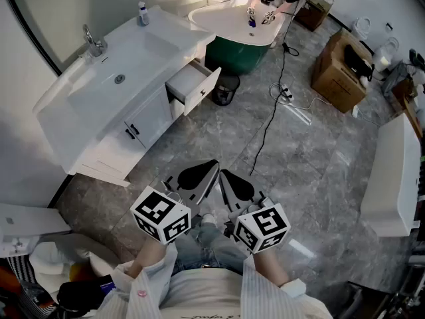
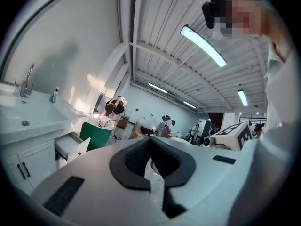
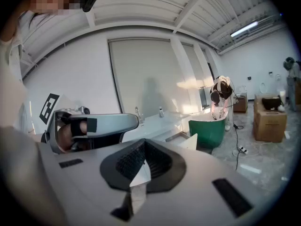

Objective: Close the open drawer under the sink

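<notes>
Currently the drawer (image 1: 191,84) is seen pulled out below the sink (image 1: 123,72) counter (image 1: 174,33), slide axis square to the cabinet face, front panel pointed at the open floor. Left tool (image 1: 202,173) and right tool (image 1: 232,181) are held well apart from it, jaws pressed together, nothing gripped.

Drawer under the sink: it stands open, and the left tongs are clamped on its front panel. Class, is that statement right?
Not quite. The drawer stands open, but the left tongs are not on its front panel: they are shut on nothing, close to the person's body and well apart from it. The head view shows this.
</notes>
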A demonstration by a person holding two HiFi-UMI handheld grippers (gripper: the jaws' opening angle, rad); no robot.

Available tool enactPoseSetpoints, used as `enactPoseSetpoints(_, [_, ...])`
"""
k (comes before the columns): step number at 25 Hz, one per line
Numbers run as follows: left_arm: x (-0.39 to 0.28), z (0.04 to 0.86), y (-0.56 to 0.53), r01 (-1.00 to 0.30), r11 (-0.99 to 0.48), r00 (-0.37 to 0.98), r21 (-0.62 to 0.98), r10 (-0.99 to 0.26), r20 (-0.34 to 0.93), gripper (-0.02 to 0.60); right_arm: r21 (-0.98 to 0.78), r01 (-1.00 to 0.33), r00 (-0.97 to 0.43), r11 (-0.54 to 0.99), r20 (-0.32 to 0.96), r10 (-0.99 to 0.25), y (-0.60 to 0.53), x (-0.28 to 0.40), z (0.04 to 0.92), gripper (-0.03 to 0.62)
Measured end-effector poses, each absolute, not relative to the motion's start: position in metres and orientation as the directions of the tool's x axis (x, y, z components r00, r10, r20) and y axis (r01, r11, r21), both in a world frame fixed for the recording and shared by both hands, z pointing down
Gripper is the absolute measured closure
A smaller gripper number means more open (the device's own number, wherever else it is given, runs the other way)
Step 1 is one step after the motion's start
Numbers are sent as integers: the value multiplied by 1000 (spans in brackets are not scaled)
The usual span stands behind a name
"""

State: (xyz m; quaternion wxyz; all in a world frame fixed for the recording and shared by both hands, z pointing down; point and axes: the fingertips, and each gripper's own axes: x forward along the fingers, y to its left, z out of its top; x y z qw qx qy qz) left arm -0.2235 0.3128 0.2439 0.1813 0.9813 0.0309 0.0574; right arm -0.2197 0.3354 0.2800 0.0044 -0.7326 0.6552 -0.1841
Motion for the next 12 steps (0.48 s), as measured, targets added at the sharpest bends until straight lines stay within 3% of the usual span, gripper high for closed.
enactPoseSetpoints(12, [-210, 237, 324, 31, -942, 995, 335, 62, 82, 566, -242, -961, 72, -132, 241, -968, 347, -204, 277, 585])
